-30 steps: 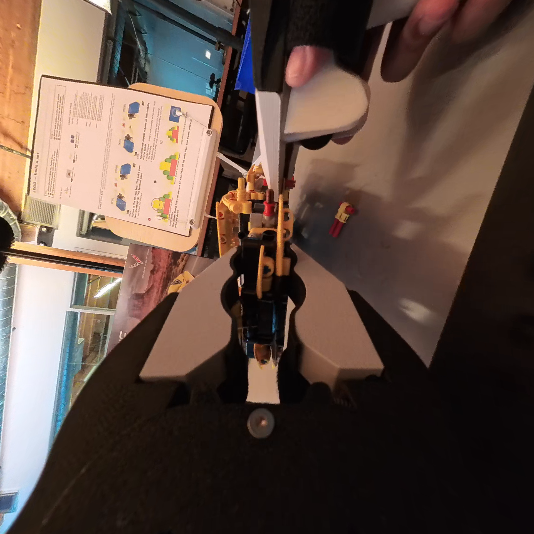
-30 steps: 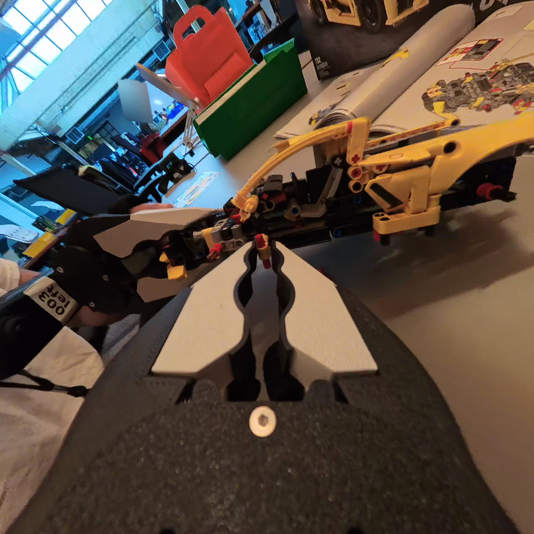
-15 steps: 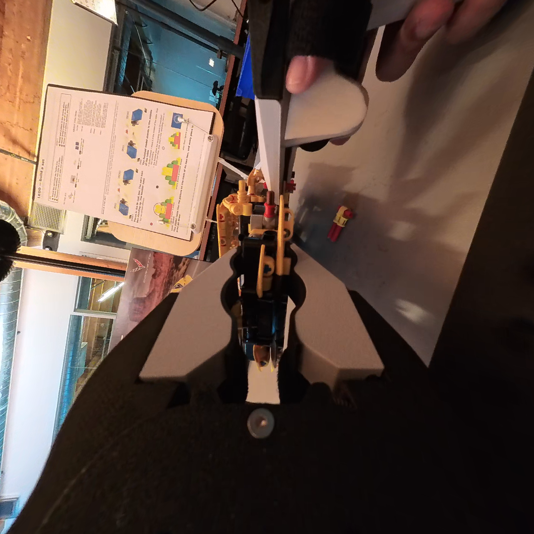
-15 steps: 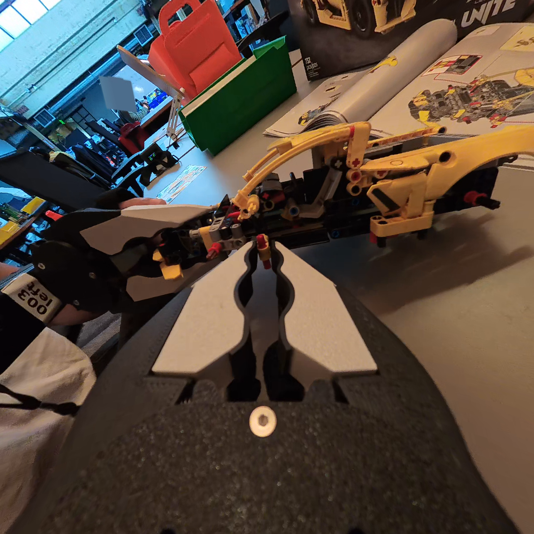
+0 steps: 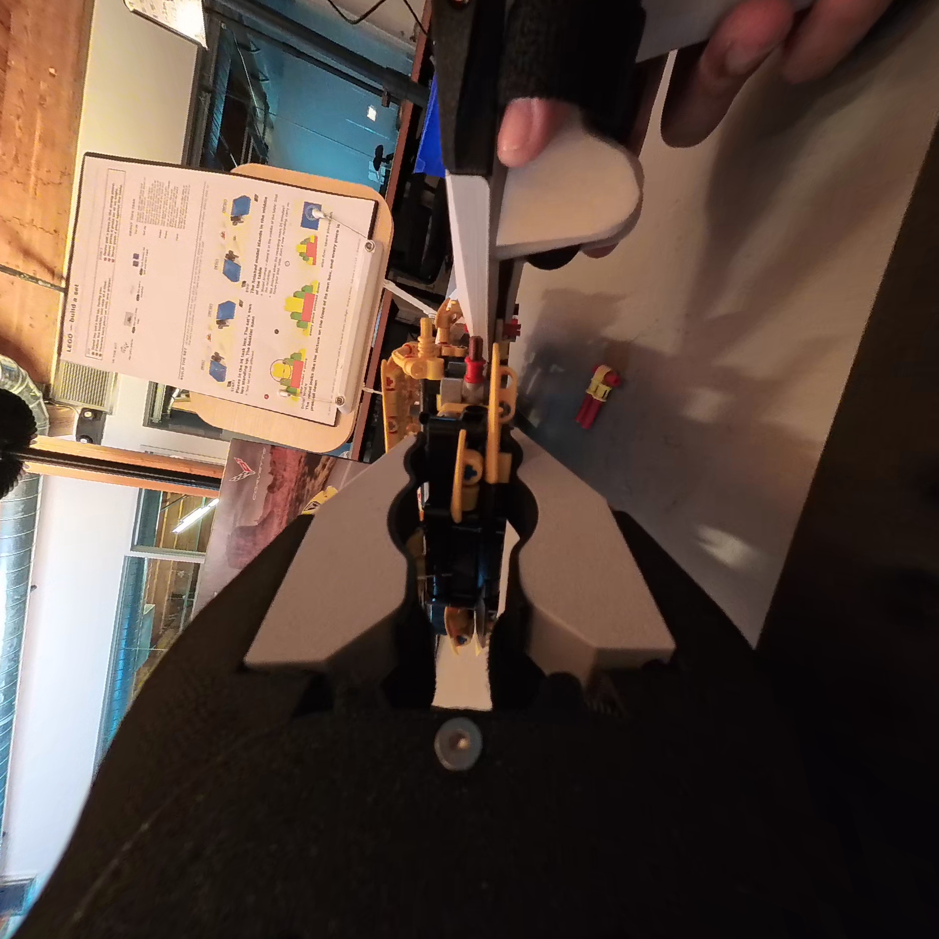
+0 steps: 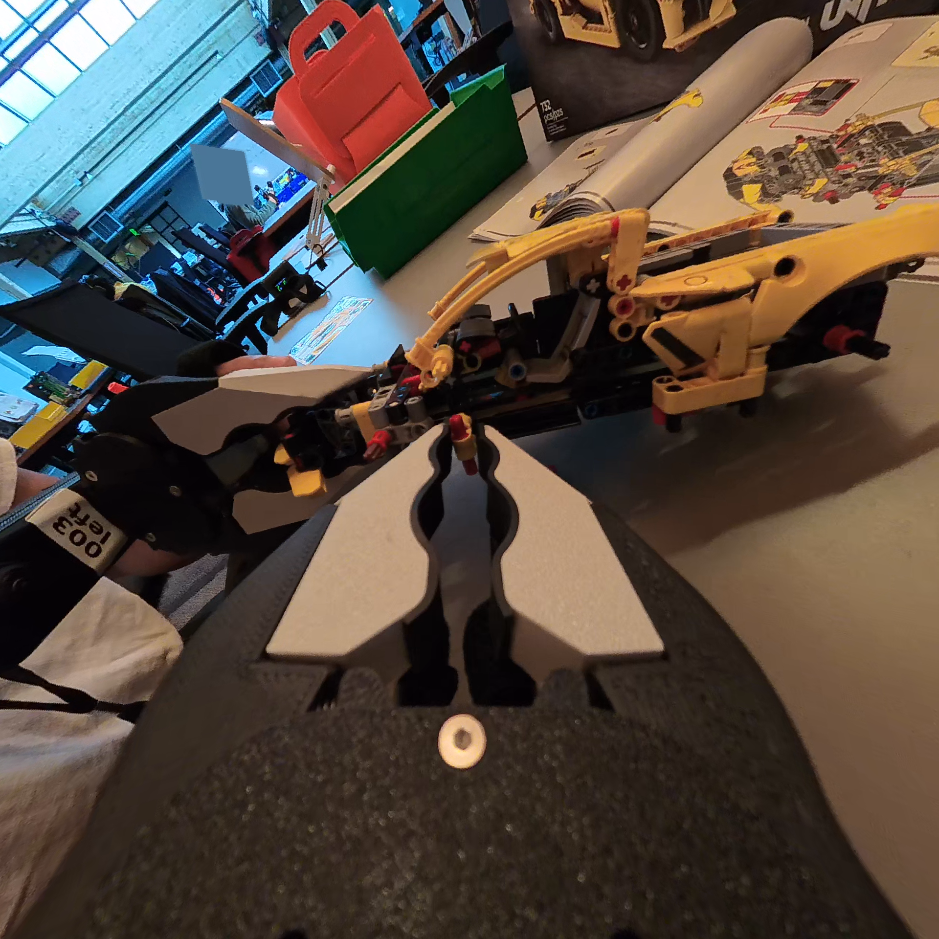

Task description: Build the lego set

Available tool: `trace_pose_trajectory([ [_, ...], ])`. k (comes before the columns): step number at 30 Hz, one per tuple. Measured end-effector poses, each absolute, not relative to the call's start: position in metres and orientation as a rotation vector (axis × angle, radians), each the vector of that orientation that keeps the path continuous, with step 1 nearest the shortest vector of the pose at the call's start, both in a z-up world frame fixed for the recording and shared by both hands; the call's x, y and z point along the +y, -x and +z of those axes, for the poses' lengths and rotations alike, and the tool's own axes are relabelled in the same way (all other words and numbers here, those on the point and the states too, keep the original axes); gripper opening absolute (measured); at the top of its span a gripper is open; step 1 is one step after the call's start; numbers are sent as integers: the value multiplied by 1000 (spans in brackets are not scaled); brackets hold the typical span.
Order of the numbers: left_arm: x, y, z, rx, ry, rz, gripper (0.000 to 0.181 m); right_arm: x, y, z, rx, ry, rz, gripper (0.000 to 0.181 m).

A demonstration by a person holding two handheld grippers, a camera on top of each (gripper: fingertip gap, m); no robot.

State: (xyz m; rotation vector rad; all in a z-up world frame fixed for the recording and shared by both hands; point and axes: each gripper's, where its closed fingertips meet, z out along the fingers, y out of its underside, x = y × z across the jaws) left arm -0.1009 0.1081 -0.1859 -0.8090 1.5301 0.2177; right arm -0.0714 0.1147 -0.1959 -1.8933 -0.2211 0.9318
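My right gripper (image 6: 463,442) pinches a red-and-yellow pin connector (image 6: 462,441), axis pointing into the car chassis (image 6: 584,366) directly ahead; my left gripper (image 5: 460,488) clamps the chassis's end.

The left wrist view is rolled on its side and looks close along its grey-fingered left gripper (image 5: 460,472) down the end of the yellow-and-black brick car model (image 5: 467,457). The right wrist view sits upright over the pale grey table (image 6: 762,533), facing the model's flank from near. Both views share the model and the opposite gripper.
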Motion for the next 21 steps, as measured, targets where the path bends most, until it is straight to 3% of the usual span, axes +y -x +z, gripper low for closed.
trace_pose_trajectory([
  [13, 106, 98, -189, 1548, 787, 244, 28, 115, 70, -199, -233, 1915, 902, 7],
  [16, 100, 96, -191, 1563, 753, 243, 28, 108, 65, -179, -238, 1813, 922, 23],
  [21, 95, 95, -193, 1575, 727, 248, 28, 106, 55, -174, -213, 1798, 869, 27],
])
